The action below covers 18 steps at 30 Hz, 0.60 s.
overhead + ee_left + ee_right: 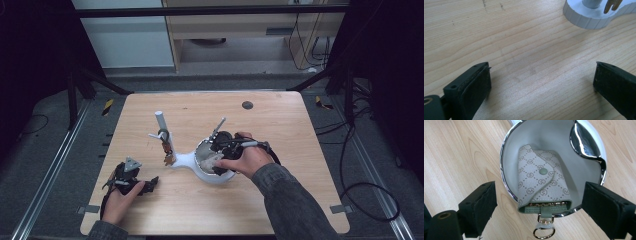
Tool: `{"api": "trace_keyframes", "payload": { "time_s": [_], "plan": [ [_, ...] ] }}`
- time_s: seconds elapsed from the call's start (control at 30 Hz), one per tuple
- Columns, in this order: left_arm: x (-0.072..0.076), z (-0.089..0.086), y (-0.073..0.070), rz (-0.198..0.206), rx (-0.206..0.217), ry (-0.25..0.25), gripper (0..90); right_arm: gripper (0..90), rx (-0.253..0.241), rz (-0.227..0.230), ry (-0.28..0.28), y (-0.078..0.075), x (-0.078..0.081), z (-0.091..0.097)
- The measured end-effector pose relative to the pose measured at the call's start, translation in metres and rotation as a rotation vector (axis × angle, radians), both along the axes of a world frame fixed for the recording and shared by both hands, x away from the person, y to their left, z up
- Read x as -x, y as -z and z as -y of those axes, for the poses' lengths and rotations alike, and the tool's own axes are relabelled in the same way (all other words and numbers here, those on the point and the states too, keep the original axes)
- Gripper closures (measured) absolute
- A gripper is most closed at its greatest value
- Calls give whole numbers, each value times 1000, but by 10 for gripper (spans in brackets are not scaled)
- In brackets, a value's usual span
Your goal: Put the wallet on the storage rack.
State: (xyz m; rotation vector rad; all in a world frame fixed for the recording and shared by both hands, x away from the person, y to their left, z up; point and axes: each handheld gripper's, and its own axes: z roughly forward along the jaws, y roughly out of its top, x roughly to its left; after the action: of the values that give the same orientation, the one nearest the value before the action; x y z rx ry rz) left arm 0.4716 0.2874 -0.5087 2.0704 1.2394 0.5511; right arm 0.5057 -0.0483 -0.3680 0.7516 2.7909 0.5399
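- High view: the right gripper hangs over the white dish; the hand hides most of its contents. A stand with hanging keys rises just beside it.
- Left gripper view: the left gripper rests with jaws wide apart over the bare table.
- Right gripper view: jaws spread, touching nothing; the key pouch lies in the dish between them, its ring overhanging the rim.

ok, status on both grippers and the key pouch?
Left gripper open, idle over bare table. Right gripper open above the key pouch, not gripping. Pouch lies in the white dish, clasp end over the rim. Nothing in the way.
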Motion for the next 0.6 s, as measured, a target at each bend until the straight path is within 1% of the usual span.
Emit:
{"api": "trace_keyframes", "payload": {
  "time_s": [0.17, 0.2, 0.23, 0.43, 0.5, 0.6],
  "plan": [
    [0, 0, 0, 0, 0, 0, 8, 96, -11, 13, 4, -2, 2, 5],
    [0, 0, 0, -1, -2, 1, 8, 86, -17, 18, 3, -3, 2, 6],
    [0, 0, 0, -1, -3, 2, 8, 74, -34, 27, 5, -5, 3, 10],
    [0, 0, 0, -1, -3, 2, 8, 66, -47, 46, 12, -8, 6, 19],
    [0, 0, 0, -2, -3, 3, 8, 65, -58, 57, 21, -9, 6, 26],
    [0, 0, 0, -1, -3, 3, 8, 63, -69, 58, 31, -10, 7, 31]
  ]
}}
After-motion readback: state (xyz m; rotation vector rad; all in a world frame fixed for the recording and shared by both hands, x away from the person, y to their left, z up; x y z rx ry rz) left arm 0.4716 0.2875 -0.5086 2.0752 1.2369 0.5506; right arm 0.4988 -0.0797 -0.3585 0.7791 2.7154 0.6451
